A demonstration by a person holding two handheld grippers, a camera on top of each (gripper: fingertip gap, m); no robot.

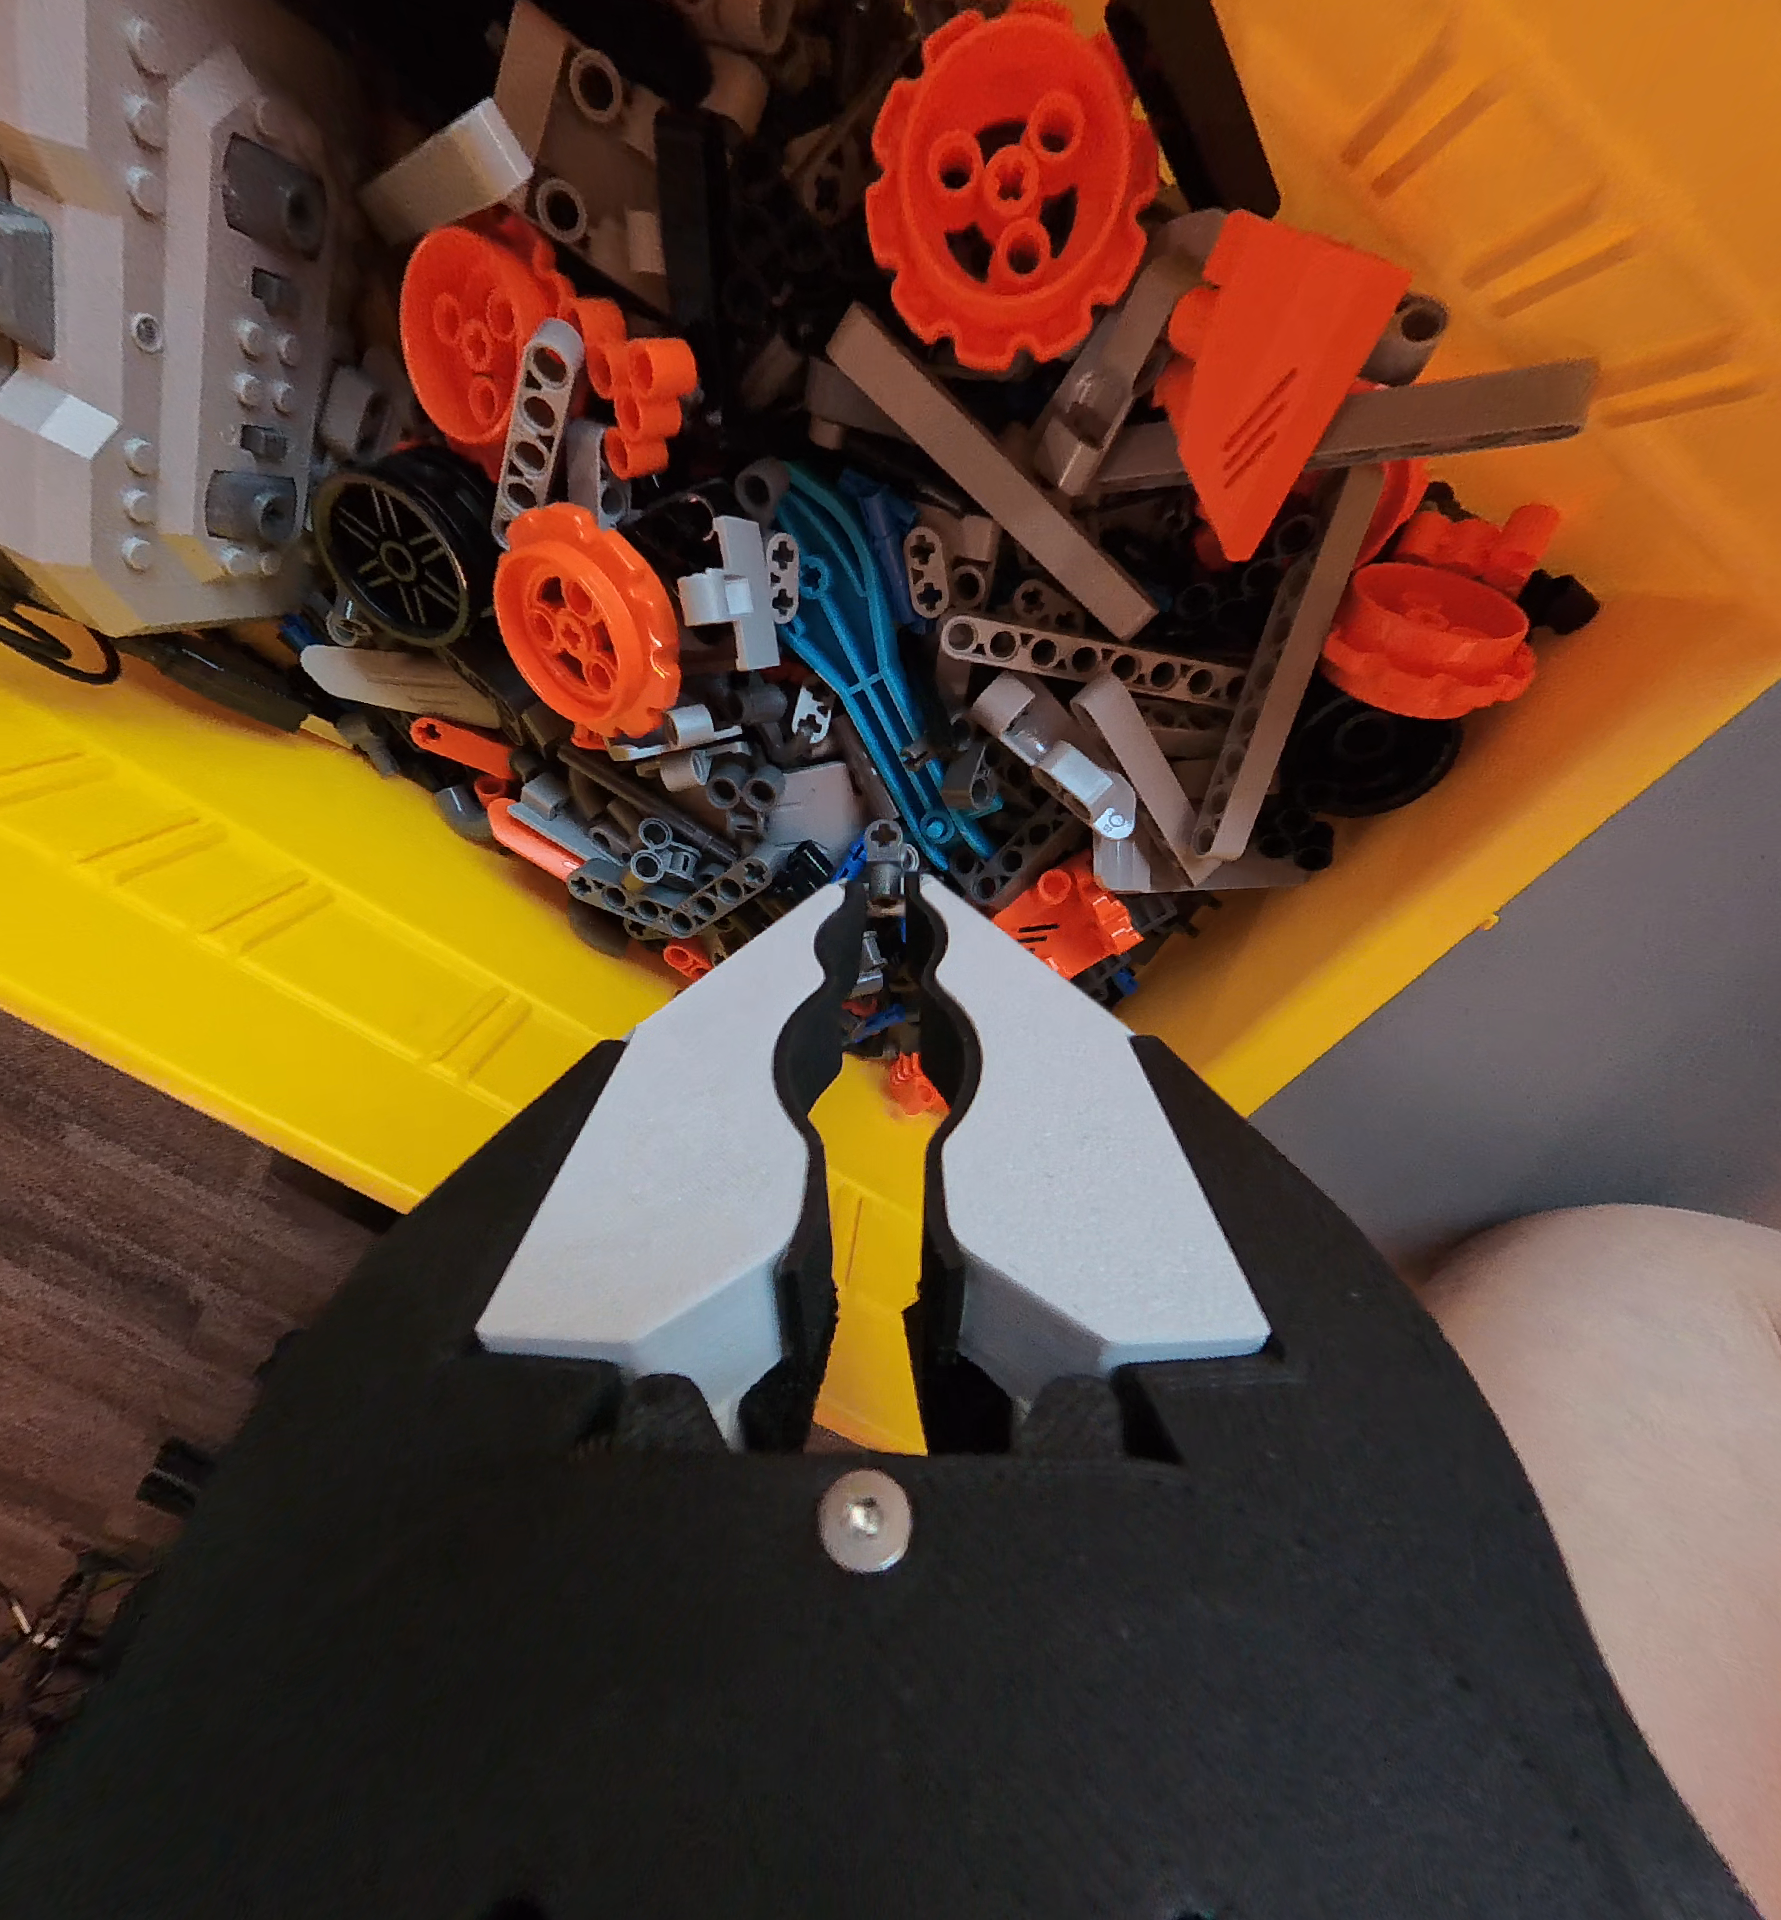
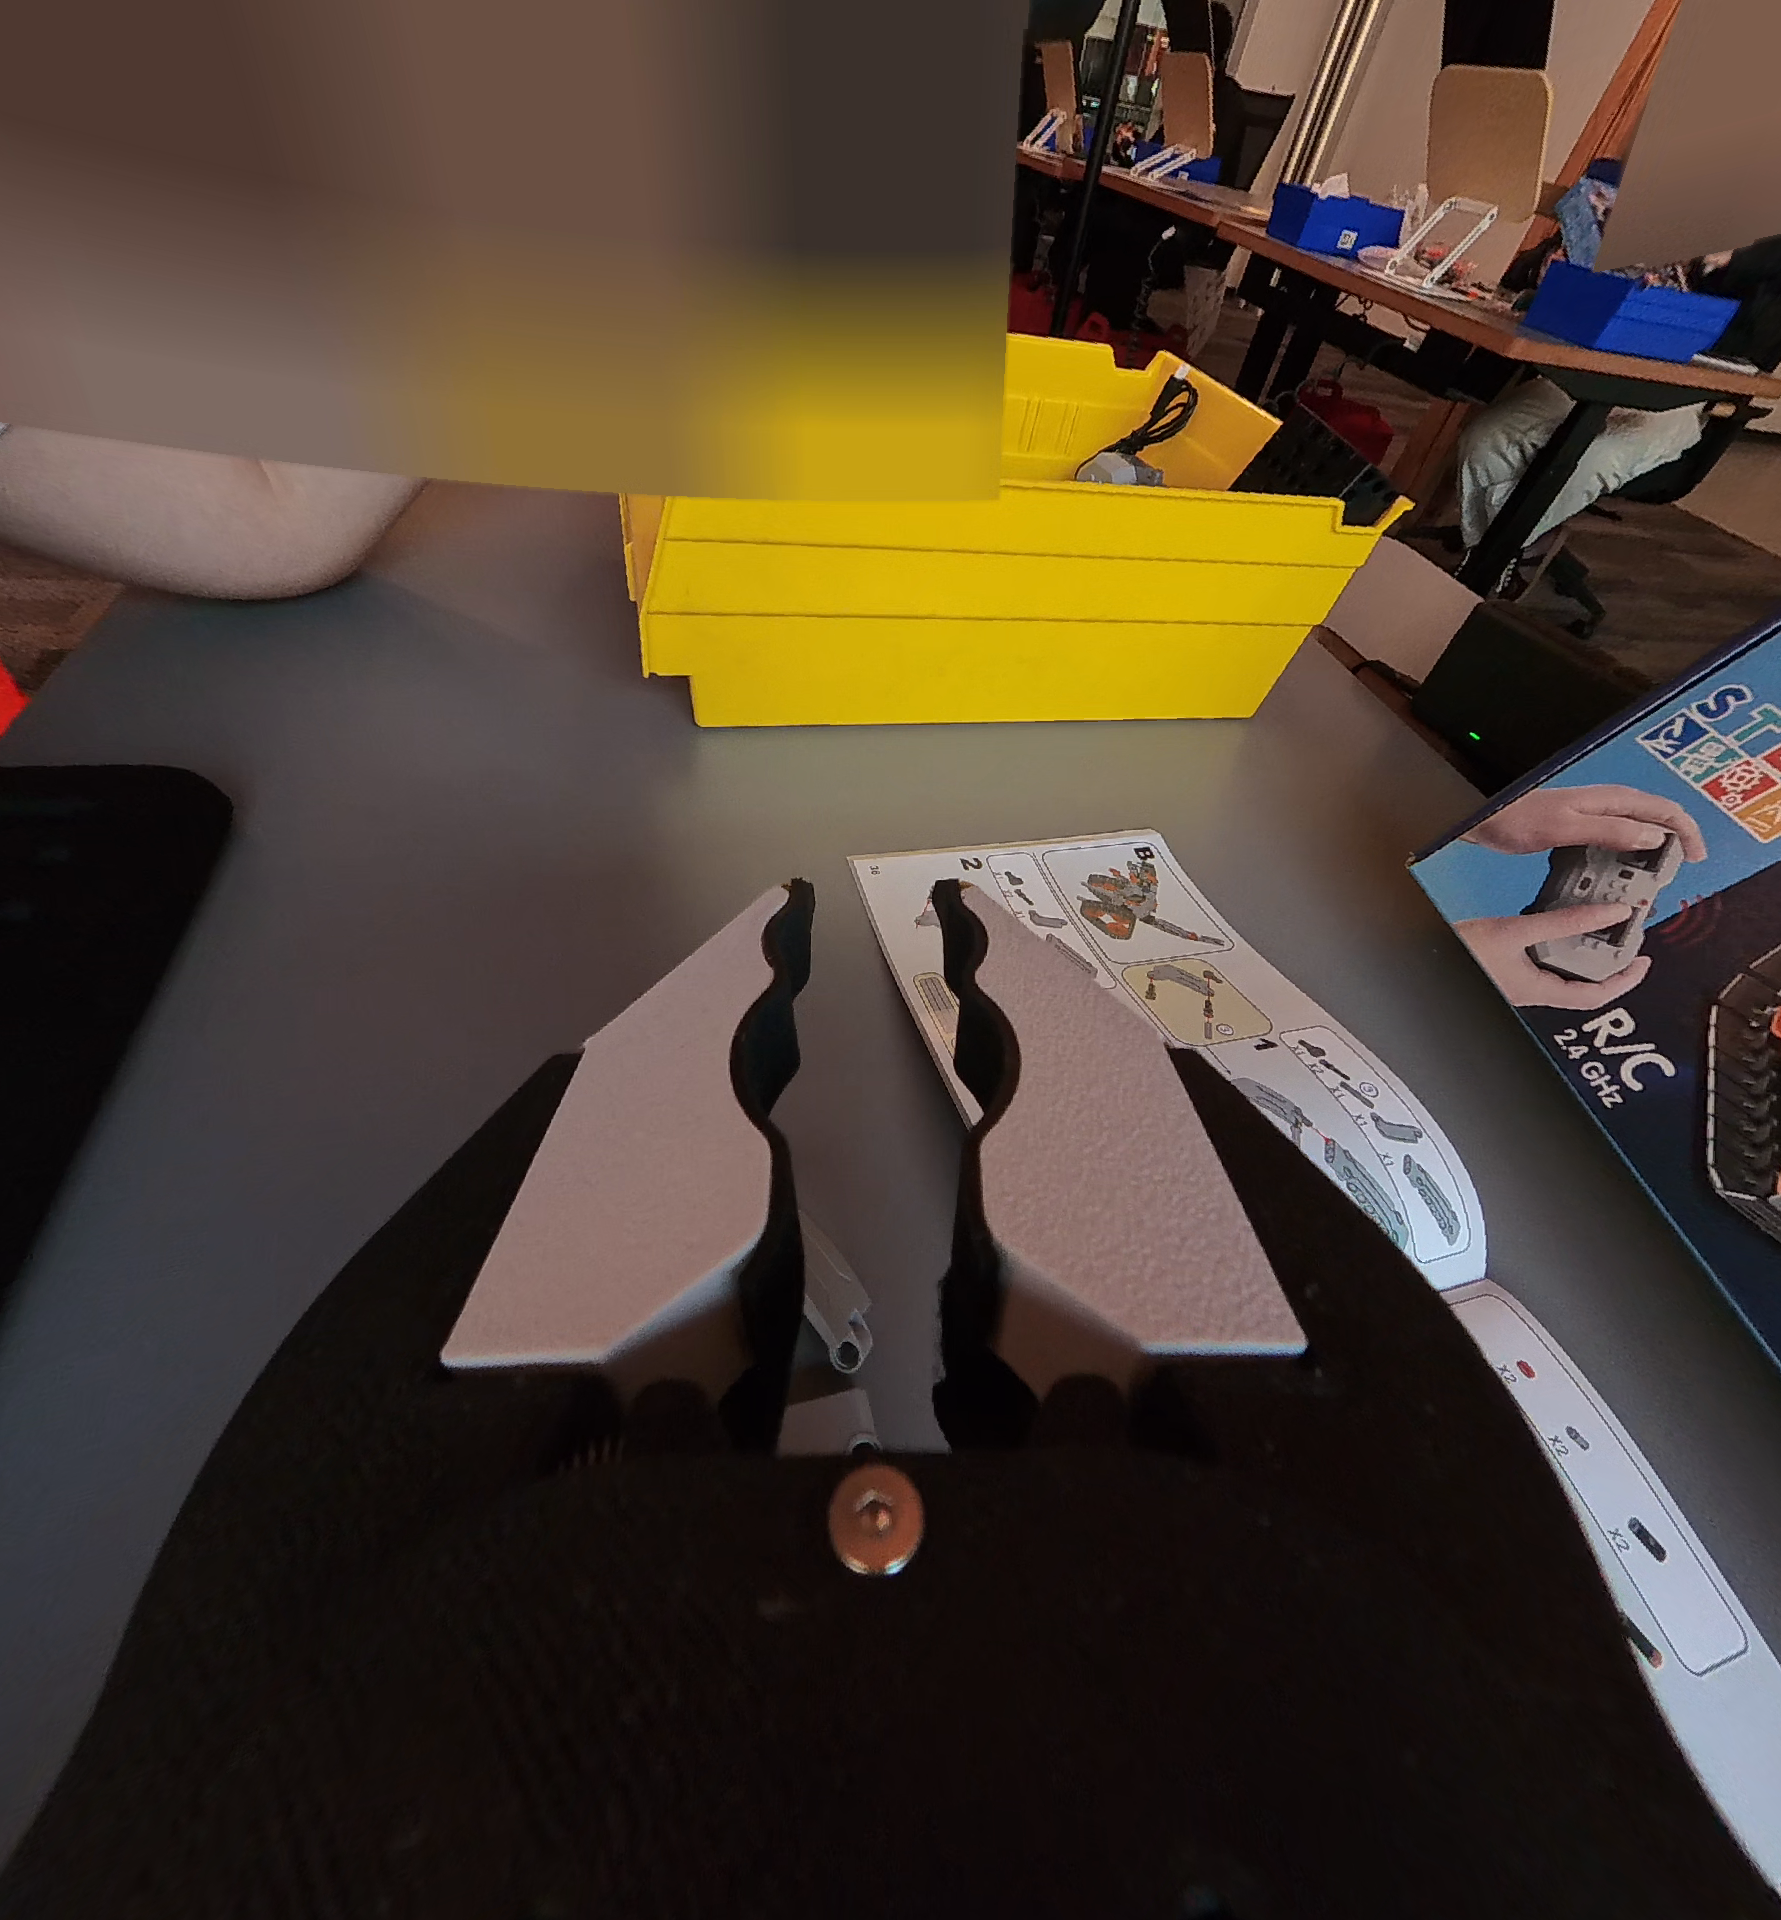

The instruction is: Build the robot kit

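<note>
My left gripper (image 1: 884,883) reaches into a yellow bin (image 1: 242,935) full of loose building pieces. Its tips are shut on a small grey connector piece (image 1: 884,854) at the near edge of the pile. Orange gear wheels (image 1: 1005,187), grey beams (image 1: 979,468) and a teal curved piece (image 1: 865,665) lie just beyond. My right gripper (image 2: 873,888) is open and empty, low over the grey table (image 2: 450,779). Its right finger (image 2: 1094,1143) overlaps an open instruction booklet (image 2: 1177,987). A light grey piece (image 2: 839,1320) lies on the table under the fingers.
A large grey motor block (image 1: 127,312) fills the bin's left side. The yellow bin (image 2: 990,613) stands at the back of the table. A blue product box (image 2: 1696,987) lies at right, a black pad (image 2: 44,987) at left. A person's arm (image 2: 169,520) rests on the table edge. Tip to tip, the grippers are about 30 cm apart. The large grey motor block (image 1: 127,312) is closer to my left gripper, around 15 cm from its tips; the right tips are 35 cm off.
</note>
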